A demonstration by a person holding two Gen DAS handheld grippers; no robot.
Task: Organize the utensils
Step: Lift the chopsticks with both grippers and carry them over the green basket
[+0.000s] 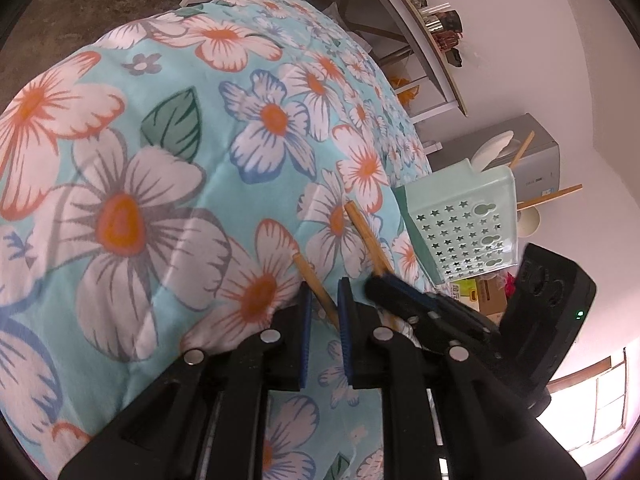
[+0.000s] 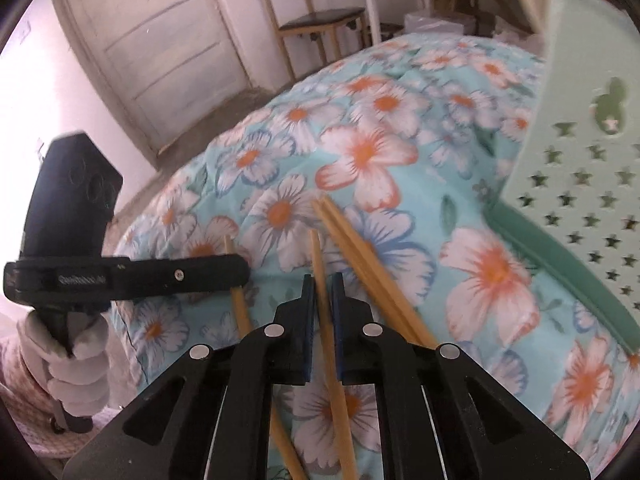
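Looking down my right gripper (image 2: 320, 280), I see its jaws clenched on one bamboo chopstick (image 2: 329, 340), which runs up the lower middle of the frame over the floral quilt (image 2: 368, 152). My left gripper (image 1: 324, 292) likewise pinches a single chopstick (image 1: 310, 276) at bottom centre of its own view. I judge these sticks light, stiff and smooth, likely to pivot or slide between the pads, so a hold near mid-length should steady them better than one at a tip. Just right of my right jaws lies a loose bundle of chopsticks (image 2: 360, 248), touching one another; another stick (image 2: 239, 304) lies left, partly under the other tool. Farther, at right, stands the mint utensil holder (image 2: 580, 184) with star cut-outs. Its opening is cut off, so I cannot tell which compartment is free. Lower stick ends vanish beneath my gripper bodies. Motion blur softens the holder's edge.
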